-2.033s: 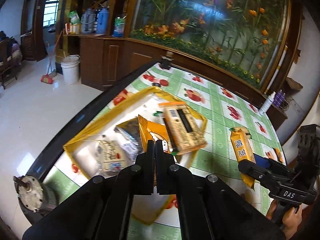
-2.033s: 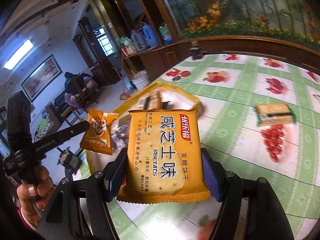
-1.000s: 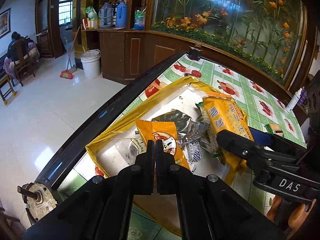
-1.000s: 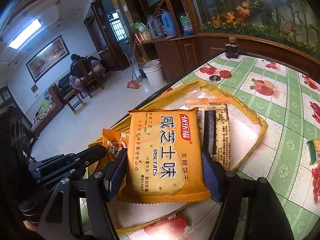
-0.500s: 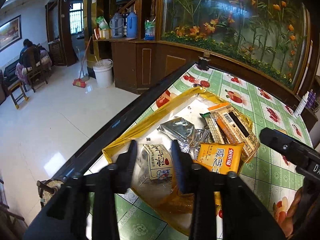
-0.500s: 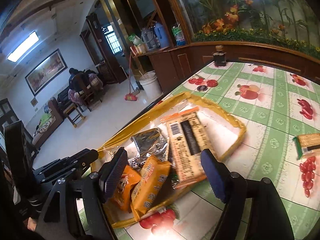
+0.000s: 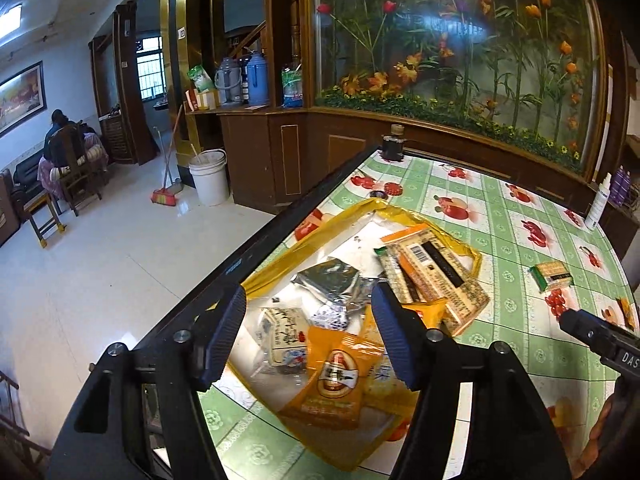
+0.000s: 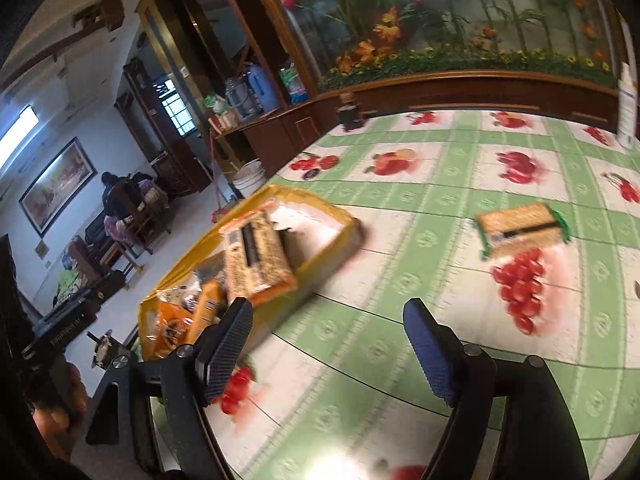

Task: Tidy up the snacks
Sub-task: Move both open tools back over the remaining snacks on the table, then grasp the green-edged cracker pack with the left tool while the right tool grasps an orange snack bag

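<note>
A yellow tray (image 7: 280,268) near the table's left edge holds several snacks: an orange packet (image 7: 332,380), a silver packet (image 7: 328,280), a white packet (image 7: 286,336) and a long biscuit pack (image 7: 436,276). My left gripper (image 7: 308,340) is open and empty above the tray's near end. My right gripper (image 8: 328,352) is open and empty over the tablecloth, to the right of the tray (image 8: 320,208). A green-ended biscuit pack (image 8: 520,228) lies alone on the table, also in the left wrist view (image 7: 552,276).
The table has a green checked fruit-print cloth (image 8: 440,184) and a dark edge (image 7: 280,232) on the left with floor beyond. A dark jar (image 7: 392,148) stands at the far corner, a white bottle (image 7: 598,204) at the far right. A wooden cabinet with flower glass lies behind.
Both grippers opened. The left let its orange packet drop into the tray, the right let its yellow biscuit pack drop there. The right gripper then swung right, away from the tray.
</note>
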